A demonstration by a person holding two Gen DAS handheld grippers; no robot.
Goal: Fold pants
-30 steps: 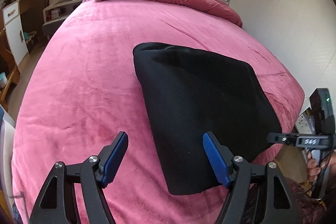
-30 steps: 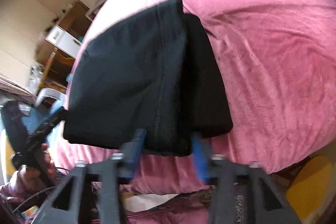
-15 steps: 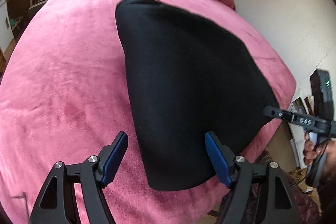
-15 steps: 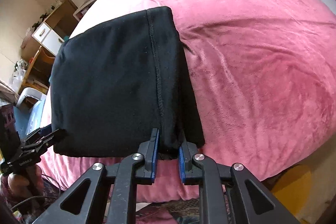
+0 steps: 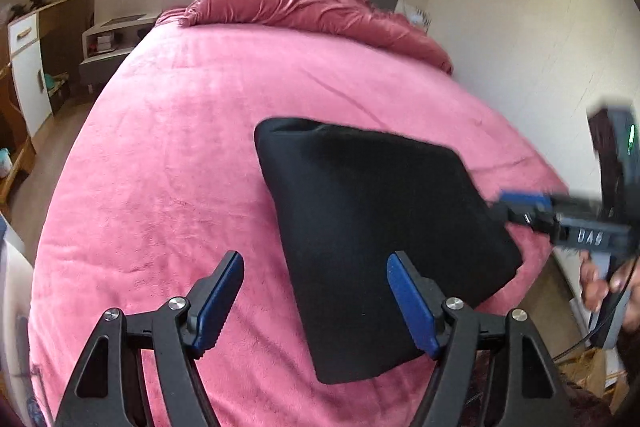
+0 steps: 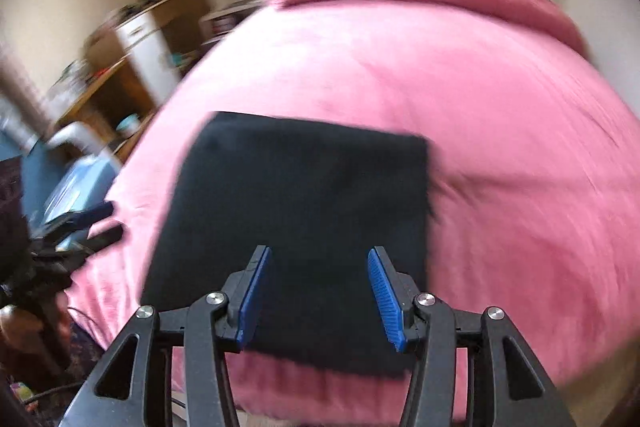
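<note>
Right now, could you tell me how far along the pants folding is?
Mostly done, it seems: the black pants lie as a compact folded rectangle near the edge of the pink bed. Nothing is in hand; the left gripper and right gripper have open jaws. At most, tidying remains.

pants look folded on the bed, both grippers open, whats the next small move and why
Probably draw both grippers back. The black pants lie as a compact rectangle on the pink bed; left gripper and right gripper are open, holding nothing.
</note>
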